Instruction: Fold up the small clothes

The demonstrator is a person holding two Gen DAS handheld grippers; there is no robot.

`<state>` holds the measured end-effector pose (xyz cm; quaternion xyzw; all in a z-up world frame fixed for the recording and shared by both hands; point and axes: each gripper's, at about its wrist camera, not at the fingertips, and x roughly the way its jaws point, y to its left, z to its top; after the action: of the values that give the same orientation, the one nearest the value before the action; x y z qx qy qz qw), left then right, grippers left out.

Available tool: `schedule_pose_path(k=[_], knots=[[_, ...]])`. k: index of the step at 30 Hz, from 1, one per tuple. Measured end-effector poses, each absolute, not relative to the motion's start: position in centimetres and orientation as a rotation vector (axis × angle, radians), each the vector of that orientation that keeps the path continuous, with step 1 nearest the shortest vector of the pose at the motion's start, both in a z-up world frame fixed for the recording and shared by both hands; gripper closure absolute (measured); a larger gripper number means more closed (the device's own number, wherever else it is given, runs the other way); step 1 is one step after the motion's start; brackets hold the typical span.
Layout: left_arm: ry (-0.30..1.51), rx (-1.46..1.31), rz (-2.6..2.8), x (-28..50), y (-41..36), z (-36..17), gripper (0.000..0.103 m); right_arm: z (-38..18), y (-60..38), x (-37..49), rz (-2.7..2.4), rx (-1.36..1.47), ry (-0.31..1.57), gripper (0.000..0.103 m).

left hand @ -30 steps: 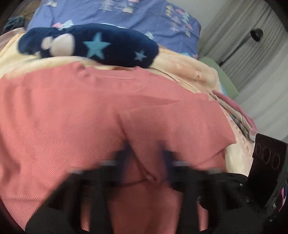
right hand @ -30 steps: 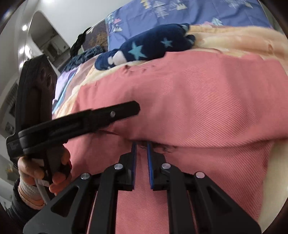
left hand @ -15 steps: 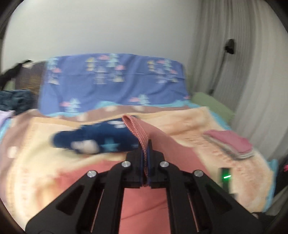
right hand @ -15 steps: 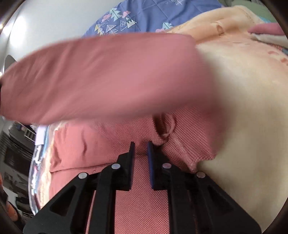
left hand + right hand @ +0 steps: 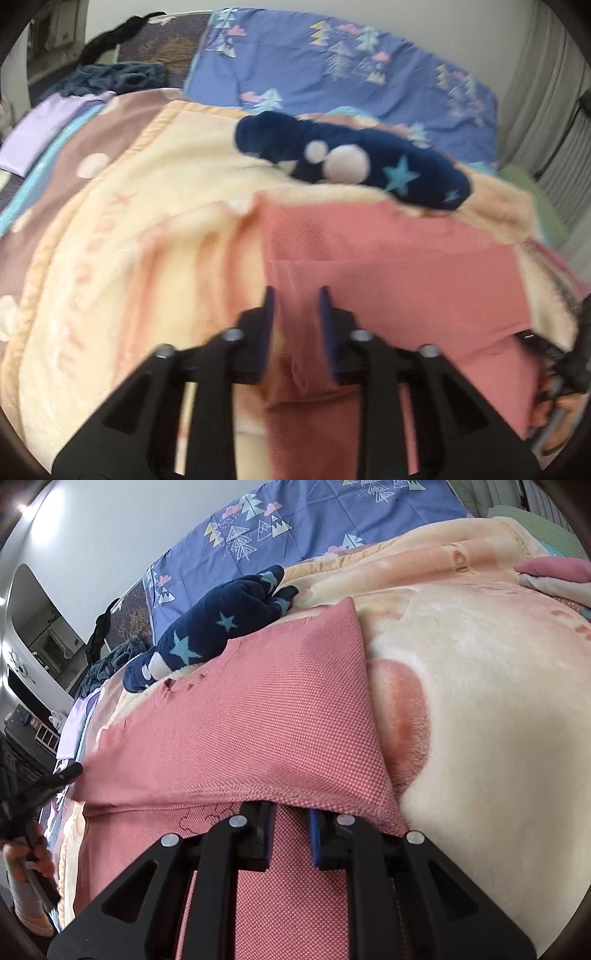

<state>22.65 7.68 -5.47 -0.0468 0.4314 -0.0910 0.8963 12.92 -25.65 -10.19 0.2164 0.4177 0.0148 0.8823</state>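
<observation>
Left gripper [image 5: 295,321]: jaws apart with a clear gap, nothing pinched, pink garment [image 5: 388,266] lying under and ahead of the tips, running from 12 toward 3 o'clock. Frame is motion-blurred.

Right gripper [image 5: 290,825]: blue-padded jaws parted by a narrow gap, tips tucked beneath a folded-over edge of the pink garment [image 5: 258,716]; can't tell whether any cloth sits between them.

The garment is salmon-pink woven fabric, doubled over with the top layer flat and a crease line across it just ahead of the right tips, spread on the cream blanket [image 5: 480,701].

Farther out at 11–12 o'clock, a navy star-print plush item [image 5: 218,627] touches the garment's far edge. Blue patterned bedding [image 5: 351,74] lies behind.
</observation>
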Motion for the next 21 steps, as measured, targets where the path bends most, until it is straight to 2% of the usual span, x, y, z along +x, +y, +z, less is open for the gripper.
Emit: schedule_pose_path(k=[7,10,12,14,17,19,21], knots=[[0.843,-0.032,-0.202,21.1,7.4,-5.9,0.064,-7.1,-23.5,10.9,0.188,0.341,0.930,0.084],[0.852,0.010,-0.212,21.5,5.7,-6.4,0.052,-5.5,-23.0,11.1,0.235,0.338,0.896,0.083],[0.890,0.070,-0.172,22.0,4.8,-7.5,0.051,-6.4,-23.2,12.3,0.133,0.276,0.956,0.082],[0.897,0.062,-0.162,21.8,5.2,-8.0,0.050,-9.1,-24.0,13.5,0.026,0.208,1.093,0.083],[0.847,-0.059,-0.182,20.0,8.2,-6.7,0.042,-8.4,-25.1,13.1,0.068,0.294,1.066,0.084],[0.843,-0.096,-0.176,18.8,10.1,-6.5,0.045,-6.5,-24.5,13.5,0.099,0.293,1.018,0.081],[0.876,-0.120,-0.207,18.4,11.2,-7.1,0.052,-4.5,-22.5,15.1,0.138,0.251,0.988,0.081]])
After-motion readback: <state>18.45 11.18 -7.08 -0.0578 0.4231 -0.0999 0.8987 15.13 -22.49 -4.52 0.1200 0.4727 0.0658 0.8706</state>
